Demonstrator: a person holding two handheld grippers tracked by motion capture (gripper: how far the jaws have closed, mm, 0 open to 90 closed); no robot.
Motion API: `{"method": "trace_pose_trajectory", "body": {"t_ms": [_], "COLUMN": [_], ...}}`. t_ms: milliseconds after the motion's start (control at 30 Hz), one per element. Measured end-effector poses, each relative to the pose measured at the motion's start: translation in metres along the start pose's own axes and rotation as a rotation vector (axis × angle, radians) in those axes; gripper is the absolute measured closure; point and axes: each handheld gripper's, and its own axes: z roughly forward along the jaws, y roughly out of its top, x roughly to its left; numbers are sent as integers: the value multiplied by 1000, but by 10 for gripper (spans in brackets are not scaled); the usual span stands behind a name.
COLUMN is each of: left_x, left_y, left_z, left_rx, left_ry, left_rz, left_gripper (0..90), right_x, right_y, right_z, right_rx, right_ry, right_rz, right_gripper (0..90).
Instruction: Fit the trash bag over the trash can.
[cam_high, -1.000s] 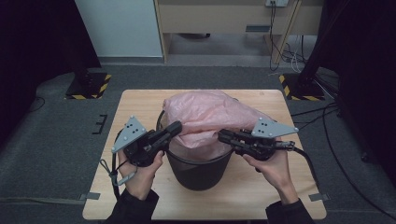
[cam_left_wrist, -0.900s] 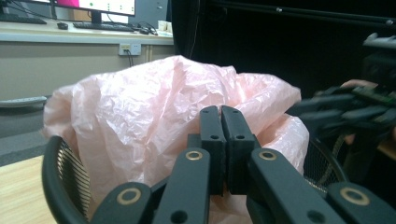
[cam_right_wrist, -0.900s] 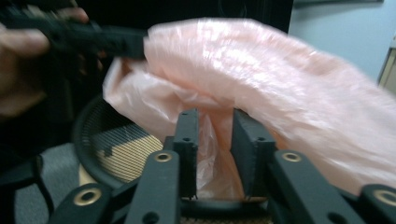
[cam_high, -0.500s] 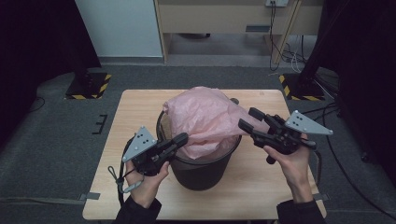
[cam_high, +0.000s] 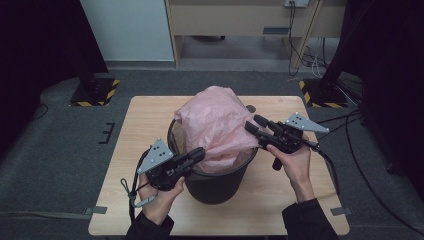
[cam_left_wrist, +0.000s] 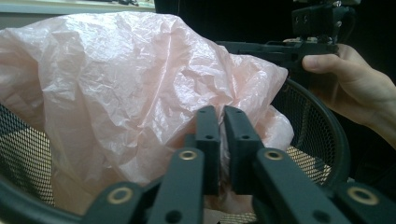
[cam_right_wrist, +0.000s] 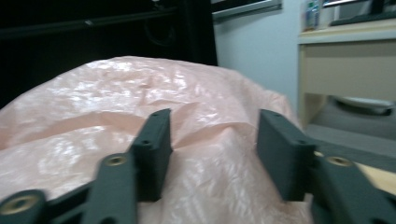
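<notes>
While the left gripper (cam_high: 199, 154) sits at the near rim of the black mesh bin (cam_high: 215, 182), its jaws are almost together and pinch a fold of the pink plastic bag (cam_high: 217, 125); the left gripper view shows the film caught in the narrow slit between the pads, and that slit has just widened a touch. Compared with a second ago, this hand has drawn back toward the person and sunk to the rim, taking its fold of the bag along.

Farther off, the right gripper (cam_high: 253, 123) has let go of the fold it pinched a second ago, swung out toward the right side of the bin, and now points back in at the bag's right flank. Its jaws stand partly apart and have just been closing; in the right gripper view a ridge of the film (cam_right_wrist: 205, 126) rises between the fingers (cam_right_wrist: 156, 140), though whether the pads already press on it is hard to judge, and it looks as if they do not yet.

Judged from this, the work in hand is fitting the bag as a liner: one edge is anchored at the near rim, and the right side awaits a fresh grip.

Inside the bin the bag is bunched and billows well above the rim, its edges not folded over it. Nothing else can be seen in the bin, which stands near the middle of the wooden table (cam_high: 145, 115).
</notes>
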Motion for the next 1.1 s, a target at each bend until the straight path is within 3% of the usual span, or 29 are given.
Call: {"method": "trace_pose_trajectory", "body": {"t_ms": [167, 200, 233, 267, 367, 400, 633, 800, 1100], "left_x": [0, 1, 1, 3, 5, 5, 4, 8, 6], "left_y": [2, 4, 4, 6, 8, 8, 11, 20, 33], "left_z": [-2, -5, -5, -7, -9, -11, -18, -25, -16], "left_rx": [-44, -64, -64, -78, -88, -98, -140, -175, -147], "left_ry": [-6, 3, 3, 13, 10, 14, 19, 46, 55], "left_rz": [-18, -20, -20, -14, -21, -20, -20, -35, -24], "left_gripper": [702, 642, 625, 601, 561, 542, 474, 455, 452], "right_x": [2, 3, 3, 2, 1, 1, 1, 4, 18], "right_y": [1, 2, 2, 4, 5, 5, 9, 12, 14], "right_z": [1, 1, 1, -1, -3, -3, -9, -14, -18], "right_rx": [0, -21, -21, -52, -62, -80, -151, -179, -206], "right_ry": [-28, -45, -45, -53, -52, -54, -78, -43, 39], "right_rz": [5, -7, -7, -17, -25, -37, -65, -132, -191], "right_gripper": [598, 666, 666, 745, 791, 842, 895, 898, 898]}}
